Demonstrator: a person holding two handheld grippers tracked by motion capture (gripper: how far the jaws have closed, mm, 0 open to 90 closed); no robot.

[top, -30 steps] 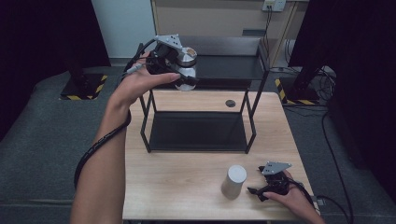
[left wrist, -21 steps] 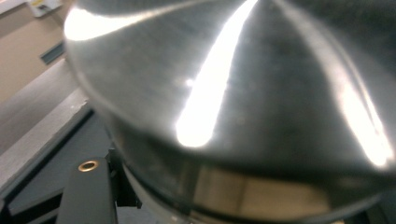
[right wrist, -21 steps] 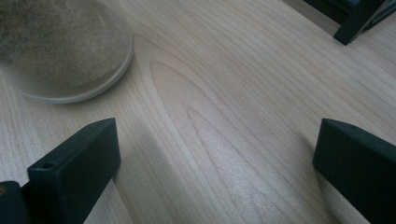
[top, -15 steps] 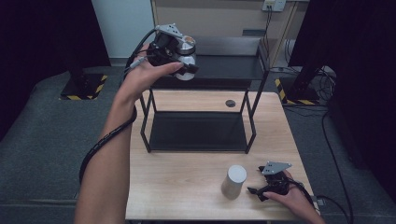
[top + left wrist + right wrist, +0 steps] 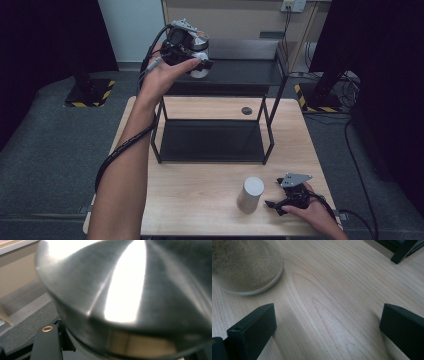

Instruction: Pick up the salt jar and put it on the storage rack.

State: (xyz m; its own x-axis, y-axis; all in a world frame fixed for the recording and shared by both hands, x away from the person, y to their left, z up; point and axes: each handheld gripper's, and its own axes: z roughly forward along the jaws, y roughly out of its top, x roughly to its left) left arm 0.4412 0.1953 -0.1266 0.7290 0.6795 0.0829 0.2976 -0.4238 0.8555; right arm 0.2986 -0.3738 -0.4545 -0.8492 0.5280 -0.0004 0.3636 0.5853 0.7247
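Note:
My left gripper [image 5: 196, 56] is raised over the left end of the black rack's top shelf [image 5: 245, 71], shut on a shiny metal cup [image 5: 201, 46]. In the left gripper view the metal cup [image 5: 125, 297] looms very close and blurred, with one black jaw at the lower left. A pale grey cylinder [image 5: 250, 194] stands upright near the table's front edge. My right gripper [image 5: 274, 205] rests on the table just right of it, open, with bare wood between its fingers [image 5: 252, 327]. The cylinder [image 5: 244, 265] sits off its left jaw, apart from it.
The black two-level rack has a lower shelf [image 5: 210, 141] on the wooden table [image 5: 200, 205]. A small dark disc [image 5: 246, 110] lies on the table behind the rack's legs. Dark floor, cables and black stands surround the table.
My left gripper has carried the metal cup farther away and slightly right, over the top shelf. The right gripper and the cylinder have stayed put.

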